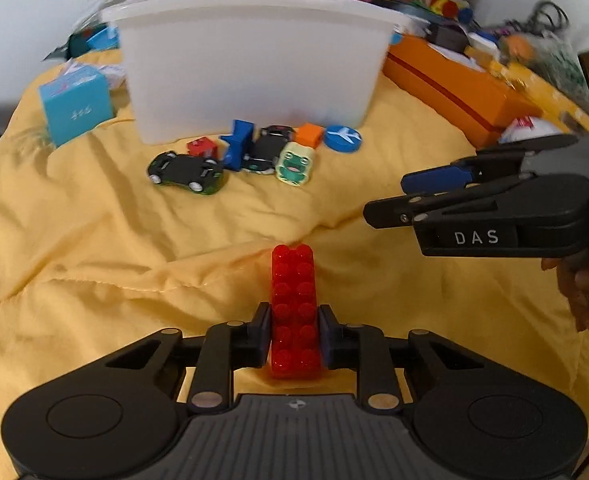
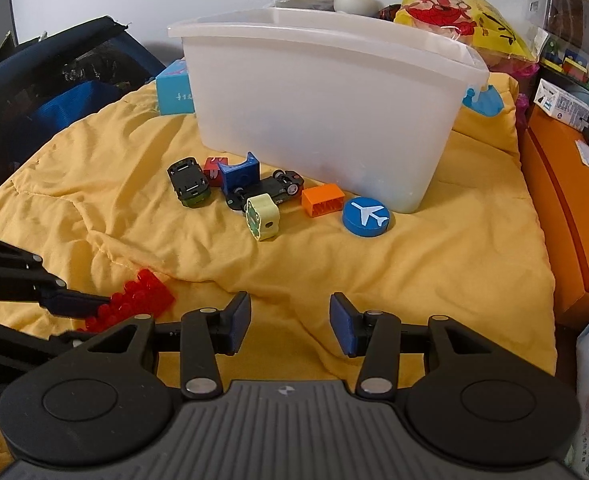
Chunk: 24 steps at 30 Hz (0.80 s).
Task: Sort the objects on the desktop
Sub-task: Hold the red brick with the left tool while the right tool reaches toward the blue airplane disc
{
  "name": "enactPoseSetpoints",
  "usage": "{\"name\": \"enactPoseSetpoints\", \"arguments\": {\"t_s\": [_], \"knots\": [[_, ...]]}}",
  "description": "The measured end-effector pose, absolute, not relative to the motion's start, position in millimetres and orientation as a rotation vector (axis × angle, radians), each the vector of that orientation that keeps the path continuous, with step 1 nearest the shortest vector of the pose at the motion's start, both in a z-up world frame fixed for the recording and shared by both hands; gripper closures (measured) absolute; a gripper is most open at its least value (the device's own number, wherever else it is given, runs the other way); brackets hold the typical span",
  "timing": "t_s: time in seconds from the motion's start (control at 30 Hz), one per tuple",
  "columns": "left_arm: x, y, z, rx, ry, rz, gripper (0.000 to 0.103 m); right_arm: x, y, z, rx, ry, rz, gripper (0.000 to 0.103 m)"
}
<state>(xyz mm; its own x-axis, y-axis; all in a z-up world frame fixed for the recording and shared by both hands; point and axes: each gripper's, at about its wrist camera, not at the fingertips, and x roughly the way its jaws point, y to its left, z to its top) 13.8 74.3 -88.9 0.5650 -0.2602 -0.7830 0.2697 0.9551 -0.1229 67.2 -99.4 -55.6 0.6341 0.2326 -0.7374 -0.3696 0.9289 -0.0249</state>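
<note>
White bin (image 2: 318,120) beside toys; contents unclear.

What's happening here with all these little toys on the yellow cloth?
A person is sorting toys using two handheld grippers. The left gripper is clamped on a red building brick above the yellow cloth. The right gripper is open and empty. Toy cars, blocks and a blue airplane disc lie before the white bin.

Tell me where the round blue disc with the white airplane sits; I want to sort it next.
The round blue airplane disc lies on the yellow quilt, right of the orange block, just before the translucent white plastic bin.
</note>
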Motion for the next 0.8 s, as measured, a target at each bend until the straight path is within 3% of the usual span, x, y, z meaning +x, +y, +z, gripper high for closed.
{"name": "enactPoseSetpoints", "arguments": {"t_s": [0.27,0.53,0.6,0.8], "knots": [[1.4,87.3,-82.9,-0.005,0.931,-0.266,0.076,115.5,-88.5,-48.4,-0.268,0.713,0.3,0.057],[0.5,89.2,-84.4,-0.013,0.943,-0.254,0.075,164.2,-71.0,-74.1,-0.345,0.786,0.337,0.058],[0.4,88.8,-84.4,-0.01,0.943,-0.256,0.075,165.7,-69.8,-75.6,-0.345,0.783,0.34,0.063],[2.4,89.2,-85.3,-0.01,0.944,-0.267,0.075,146.7,-77.8,-61.5,-0.329,0.777,0.345,0.064]]}}
